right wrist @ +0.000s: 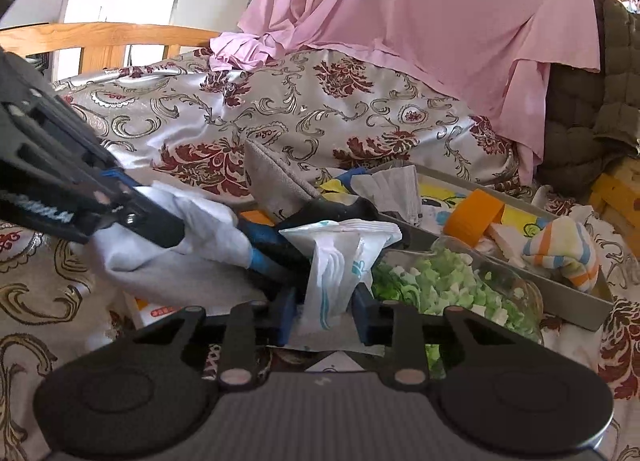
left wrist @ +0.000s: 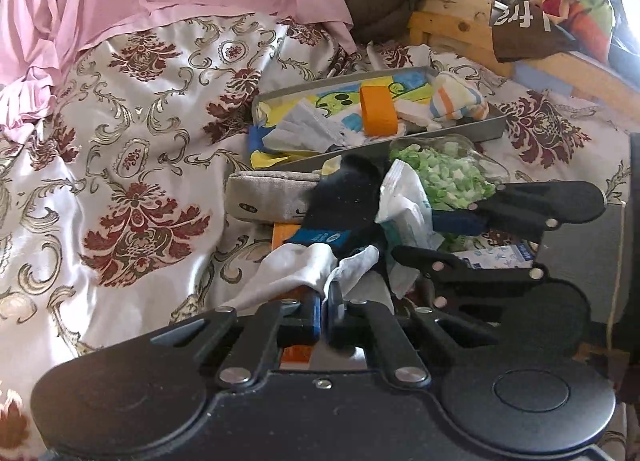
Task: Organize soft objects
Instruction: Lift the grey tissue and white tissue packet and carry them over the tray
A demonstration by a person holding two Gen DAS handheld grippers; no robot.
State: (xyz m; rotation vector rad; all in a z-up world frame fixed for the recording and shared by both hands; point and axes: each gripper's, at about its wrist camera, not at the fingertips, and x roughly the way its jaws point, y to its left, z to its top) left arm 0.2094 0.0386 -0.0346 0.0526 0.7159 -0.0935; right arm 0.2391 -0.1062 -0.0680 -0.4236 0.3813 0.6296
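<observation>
In the left wrist view my left gripper (left wrist: 325, 315) is shut on a white sock (left wrist: 288, 273) that bunches over its blue pads. Beyond it lie a black sock (left wrist: 344, 201) and a grey pouch (left wrist: 264, 197). My right gripper (left wrist: 424, 239) reaches in from the right, shut on a white tissue packet (left wrist: 404, 205). In the right wrist view the tissue packet (right wrist: 332, 269) stands upright between the pads of my right gripper (right wrist: 325, 319). My left gripper (right wrist: 224, 239) comes in from the upper left with the white sock (right wrist: 188, 221).
A grey tray (left wrist: 460, 133) on the floral bedspread (left wrist: 132, 165) holds an orange tape roll (left wrist: 378, 109), a striped sock (left wrist: 456, 101) and face masks (left wrist: 304, 129). A clear bag of green foam bits (right wrist: 452, 285) lies beside the tray (right wrist: 560, 293). A pink sheet (right wrist: 420, 13) hangs behind.
</observation>
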